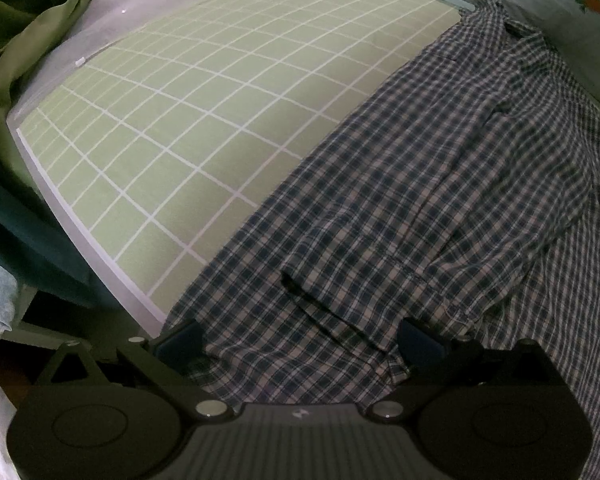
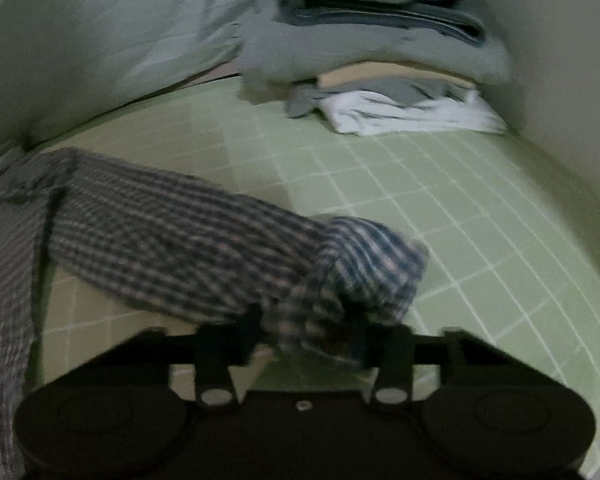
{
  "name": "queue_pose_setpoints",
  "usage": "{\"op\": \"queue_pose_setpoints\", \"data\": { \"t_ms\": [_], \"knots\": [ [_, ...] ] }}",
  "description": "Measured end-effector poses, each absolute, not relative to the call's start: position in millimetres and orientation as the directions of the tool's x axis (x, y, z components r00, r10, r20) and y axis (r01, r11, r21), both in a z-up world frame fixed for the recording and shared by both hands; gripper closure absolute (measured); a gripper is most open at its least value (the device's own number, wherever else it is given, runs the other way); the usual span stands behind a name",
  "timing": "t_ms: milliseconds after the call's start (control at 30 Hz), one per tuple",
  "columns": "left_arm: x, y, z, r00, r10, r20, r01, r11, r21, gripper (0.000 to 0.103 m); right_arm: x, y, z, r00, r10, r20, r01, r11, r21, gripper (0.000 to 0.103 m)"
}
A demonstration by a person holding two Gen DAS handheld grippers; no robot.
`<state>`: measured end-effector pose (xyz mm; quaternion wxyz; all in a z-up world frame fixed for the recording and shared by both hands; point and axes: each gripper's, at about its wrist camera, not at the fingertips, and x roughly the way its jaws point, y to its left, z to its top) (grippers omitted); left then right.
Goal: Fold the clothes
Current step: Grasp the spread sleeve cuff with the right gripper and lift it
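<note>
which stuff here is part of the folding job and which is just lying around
In the job:
- plaid shirt
- its sleeve, pinched in the right gripper
- left gripper, open over the shirt
- green grid mat

Lying about:
- pile of clothes
- white garment
- green curtain

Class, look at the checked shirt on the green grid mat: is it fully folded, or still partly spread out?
Partly spread. The checked shirt lies across the grid mat with one sleeve stretched out sideways.

A home: folded laundry pile (image 2: pixel 384 60) and carrot-print bedding (image 1: pixel 560 4).
</note>
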<state>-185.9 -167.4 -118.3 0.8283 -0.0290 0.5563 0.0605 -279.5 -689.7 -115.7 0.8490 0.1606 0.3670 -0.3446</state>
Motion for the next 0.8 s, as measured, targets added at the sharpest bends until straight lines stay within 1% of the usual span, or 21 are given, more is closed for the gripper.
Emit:
{"op": "queue_pose_setpoints", "data": {
  "t_ms": [67, 200, 267, 367, 467, 567, 700, 800],
  "knots": [
    [-185.7, -168.0, -117.5, 0.373, 0.070, -0.925, -0.127, 0.992, 0.024, 0.000, -275.2, -687.0, -114.8, 0.504, -0.455, -0.734, 0.679, 0.734, 0.010, 0.080],
    [-177.1, -169.2, -117.6, 0.360, 0.070, -0.930, -0.097, 0.995, 0.037, 0.000, -271.8, -684.6, -113.2, 0.505, -0.459, -0.731, 0.684, 0.729, 0.014, 0.085],
    [-174.0, -170.5, -116.4, 0.357, 0.074, -0.931, -0.076, 0.996, 0.050, 0.000, -271.5, -683.6, -111.0, 0.504, -0.465, -0.728, 0.691, 0.723, 0.016, 0.086],
    [-173.9, -165.7, -103.0, 0.392, 0.026, -0.920, -0.035, 0.999, 0.013, 0.000, -269.1, -675.5, -99.6, 0.504, -0.502, -0.703, 0.694, 0.720, -0.016, 0.087],
    [-167.0, -153.2, -82.4, 0.429, -0.097, -0.898, 0.033, 0.995, -0.092, 0.000, -264.4, -662.3, -80.4, 0.525, -0.538, -0.659, 0.698, 0.715, -0.028, 0.087],
    [-151.9, -141.6, -60.9, 0.458, -0.173, -0.872, 0.088, 0.985, -0.149, 0.000, -252.8, -638.5, -59.7, 0.551, -0.559, -0.620, 0.695, 0.718, -0.029, 0.087],
    [-129.5, -126.3, -42.3, 0.501, -0.212, -0.839, 0.143, 0.976, -0.161, 0.000, -227.8, -594.4, -37.7, 0.603, -0.547, -0.580, 0.666, 0.746, -0.010, 0.087],
    [-111.9, -110.9, -39.8, 0.499, -0.218, -0.839, 0.187, 0.972, -0.142, 0.000, -199.9, -552.0, -26.4, 0.649, -0.509, -0.565, 0.623, 0.782, 0.011, 0.087]
  ]
}}
